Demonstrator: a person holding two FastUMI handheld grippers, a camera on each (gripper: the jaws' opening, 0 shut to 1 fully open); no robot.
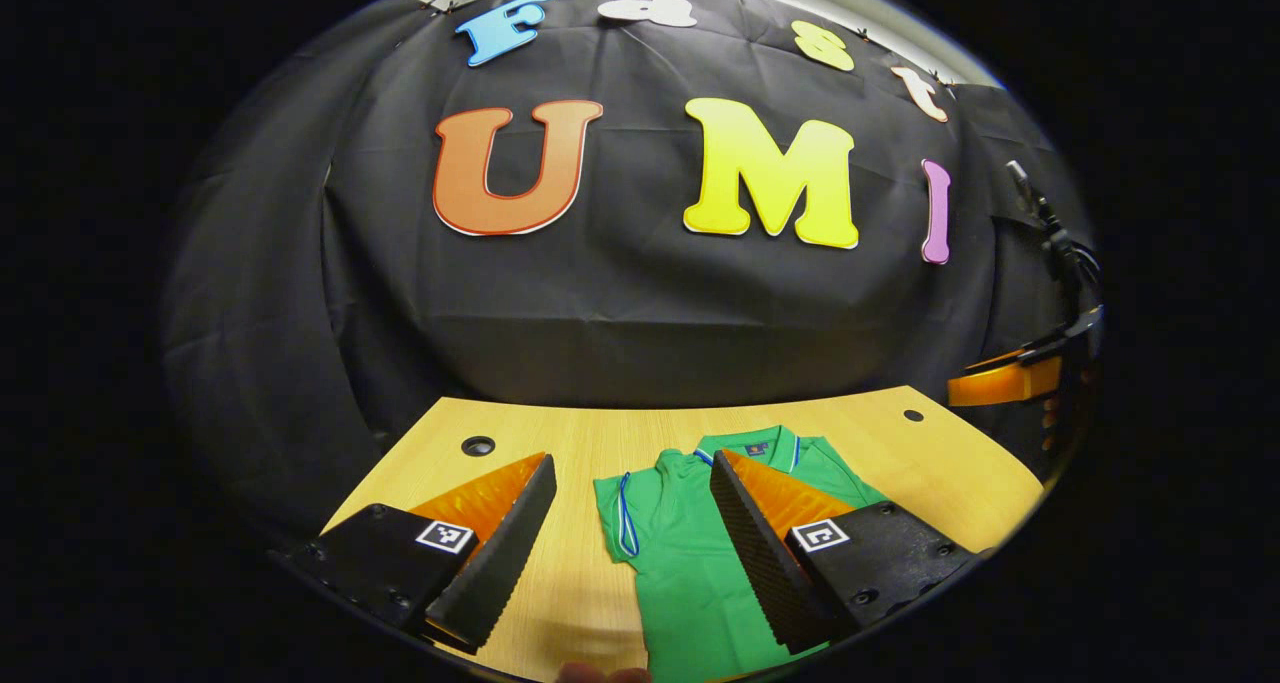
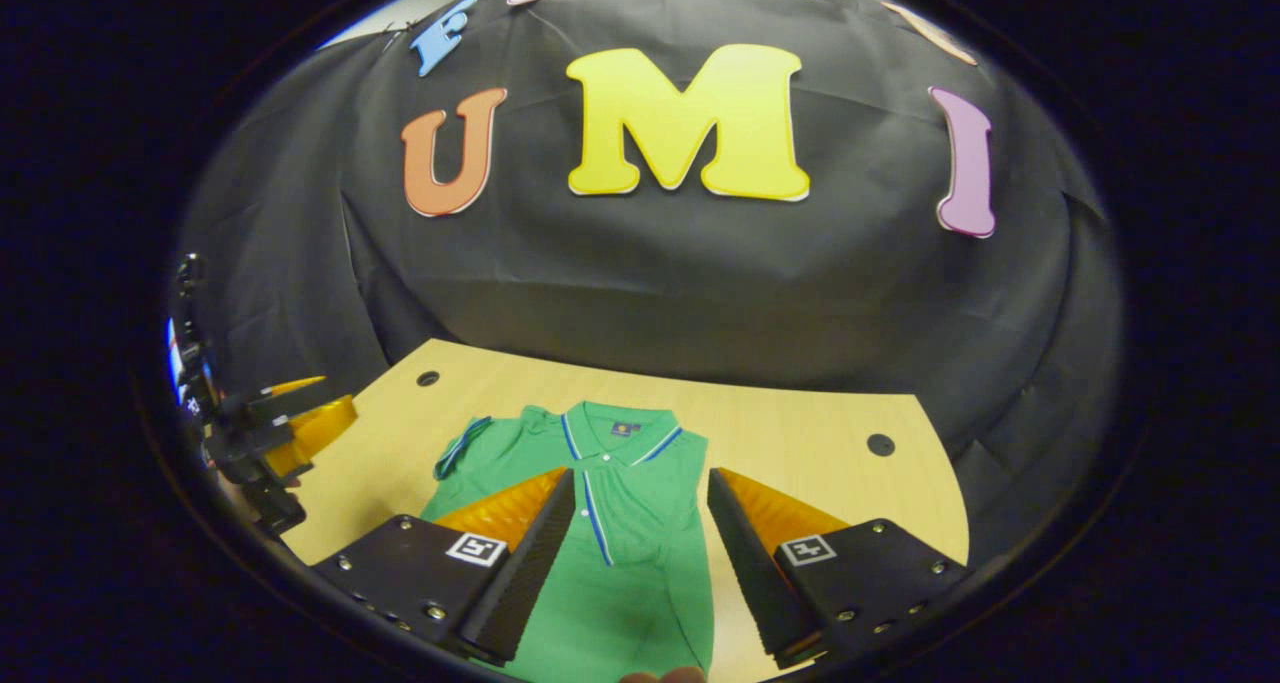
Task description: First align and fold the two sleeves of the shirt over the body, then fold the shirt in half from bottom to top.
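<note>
While both tools hang above the wooden table (image 2: pixel 800 423), I log 1 green polo shirt (image 2: pixel 620 523) lying flat, collar toward the booth wall, sleeves apparently already folded in. Left gripper (image 1: pixel 630 533): jaws wide, holding nothing, over the shirt's left edge. Right gripper (image 2: pixel 640 553): jaws wide, empty, above the placket. Risk, in my judgement: pinching only 1 layer at the hem would drag the folded sleeves loose. Hem cut off at the bottom; right sleeve hard to make out.
</note>
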